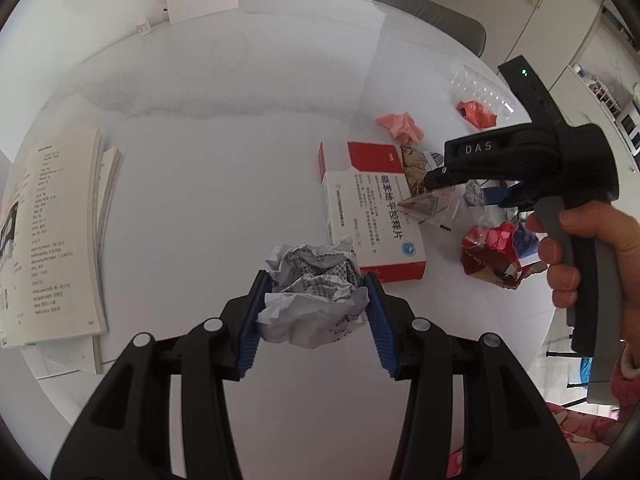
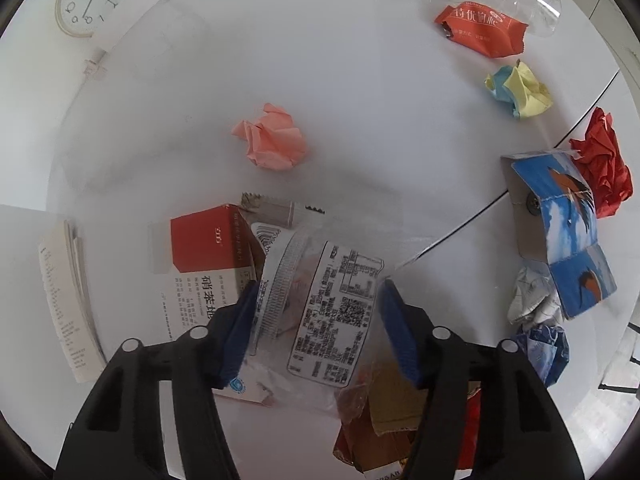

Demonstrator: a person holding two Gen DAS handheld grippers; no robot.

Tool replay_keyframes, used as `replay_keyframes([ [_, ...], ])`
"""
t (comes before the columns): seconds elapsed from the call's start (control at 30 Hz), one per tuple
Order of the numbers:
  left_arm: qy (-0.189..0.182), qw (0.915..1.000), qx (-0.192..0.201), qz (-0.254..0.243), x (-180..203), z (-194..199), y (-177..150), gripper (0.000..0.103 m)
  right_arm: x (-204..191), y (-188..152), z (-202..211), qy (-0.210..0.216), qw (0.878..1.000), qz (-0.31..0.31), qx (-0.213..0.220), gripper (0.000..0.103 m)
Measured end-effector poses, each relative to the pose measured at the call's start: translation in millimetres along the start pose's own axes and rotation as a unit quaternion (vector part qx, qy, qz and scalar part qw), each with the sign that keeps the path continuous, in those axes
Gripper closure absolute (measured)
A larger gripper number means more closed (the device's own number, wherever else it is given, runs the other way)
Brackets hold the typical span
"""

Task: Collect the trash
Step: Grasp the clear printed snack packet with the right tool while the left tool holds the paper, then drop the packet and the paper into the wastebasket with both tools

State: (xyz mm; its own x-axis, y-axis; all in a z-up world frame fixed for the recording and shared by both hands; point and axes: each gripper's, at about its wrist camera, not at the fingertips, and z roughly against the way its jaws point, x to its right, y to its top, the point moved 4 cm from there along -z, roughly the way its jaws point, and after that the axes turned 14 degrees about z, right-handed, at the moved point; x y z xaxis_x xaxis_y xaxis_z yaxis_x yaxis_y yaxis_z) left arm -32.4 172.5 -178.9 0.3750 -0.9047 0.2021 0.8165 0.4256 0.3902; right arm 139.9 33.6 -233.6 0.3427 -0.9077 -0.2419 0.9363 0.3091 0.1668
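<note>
The left gripper (image 1: pixel 314 312) pinches a crumpled printed paper ball (image 1: pixel 312 296) between its blue pads, above the white tabletop (image 1: pixel 200 184). The right gripper (image 2: pixel 320 332) has its jaws around a clear plastic wrapper (image 2: pixel 320 304) — whether the pads press it, I cannot tell. A red-and-white medicine box (image 1: pixel 372 216) lies just beside both. Farther out — a pink paper wad (image 2: pixel 272 140), an orange packet (image 2: pixel 480 28) near the far edge, an open book (image 1: pixel 56 236) at the left edge.

Crumpled paper ball (image 1: pixel 312 296) — glossy table (image 1: pixel 224 152)
</note>
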Motion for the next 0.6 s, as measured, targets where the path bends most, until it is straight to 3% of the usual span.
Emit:
replay_keyframes([
  [0.1,-0.004,1.0000,0.005,-0.005,1,6,5,0.056,2,1,9,0.009,1.000,-0.003,0.016,0.052],
  [0.2,-0.007,0.9998,0.010,-0.017,8,11,7,0.056,7,0,27,0.047,0.998,-0.011,0.046,0.053],
  [0.33,-0.011,0.9989,0.013,-0.043,26,21,5,0.056,22,-10,76,0.078,0.992,-0.007,0.100,0.053],
  [0.43,-0.020,0.9978,0.014,-0.062,47,29,0,0.056,38,-33,119,0.087,0.987,0.005,0.138,0.053],
  [0.6,-0.059,0.9945,0.013,-0.085,87,41,-15,0.056,94,-105,184,0.060,0.982,0.003,0.182,0.052],
])
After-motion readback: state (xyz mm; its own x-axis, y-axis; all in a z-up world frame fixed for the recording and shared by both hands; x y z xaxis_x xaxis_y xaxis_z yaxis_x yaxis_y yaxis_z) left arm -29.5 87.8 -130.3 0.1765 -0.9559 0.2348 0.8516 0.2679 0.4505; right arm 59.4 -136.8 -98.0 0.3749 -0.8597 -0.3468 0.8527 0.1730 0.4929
